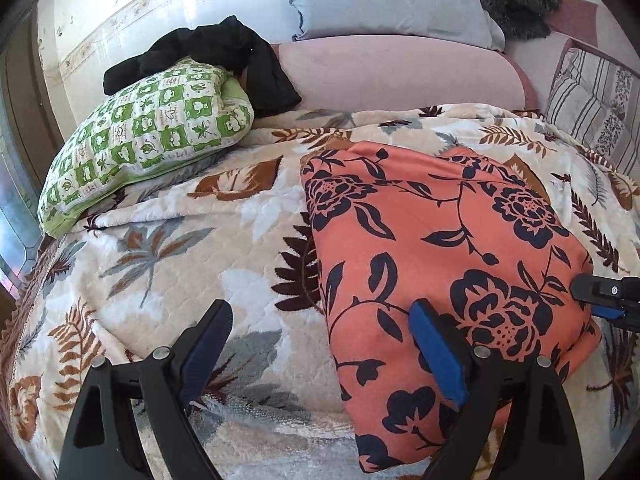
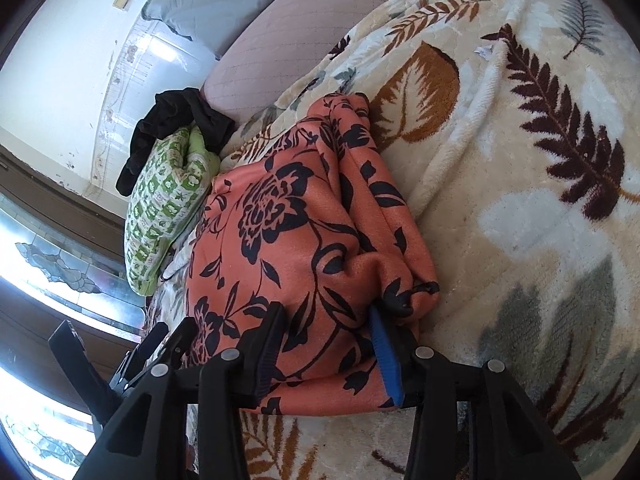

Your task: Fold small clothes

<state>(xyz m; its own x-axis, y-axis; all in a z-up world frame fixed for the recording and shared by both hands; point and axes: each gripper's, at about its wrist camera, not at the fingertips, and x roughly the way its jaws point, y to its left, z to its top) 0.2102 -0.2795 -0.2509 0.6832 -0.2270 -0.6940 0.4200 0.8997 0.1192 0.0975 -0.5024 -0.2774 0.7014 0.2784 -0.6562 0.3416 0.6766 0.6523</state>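
An orange garment with a dark floral print (image 1: 436, 240) lies folded into a rough rectangle on the leaf-patterned blanket (image 1: 168, 256). My left gripper (image 1: 320, 332) is open at the garment's left edge; its right finger (image 1: 438, 354) rests over the cloth and its left finger (image 1: 208, 344) over the blanket. My right gripper (image 2: 326, 340) is open with the garment's near end (image 2: 304, 248) between its fingers. The right gripper also shows at the right edge of the left wrist view (image 1: 604, 294).
A green-and-white checked pillow (image 1: 148, 140) with a black garment (image 1: 216, 56) on it lies at the back left. A pink bolster (image 1: 400, 76), a light blue pillow (image 1: 384, 0) and a striped cushion (image 1: 596, 104) lie behind.
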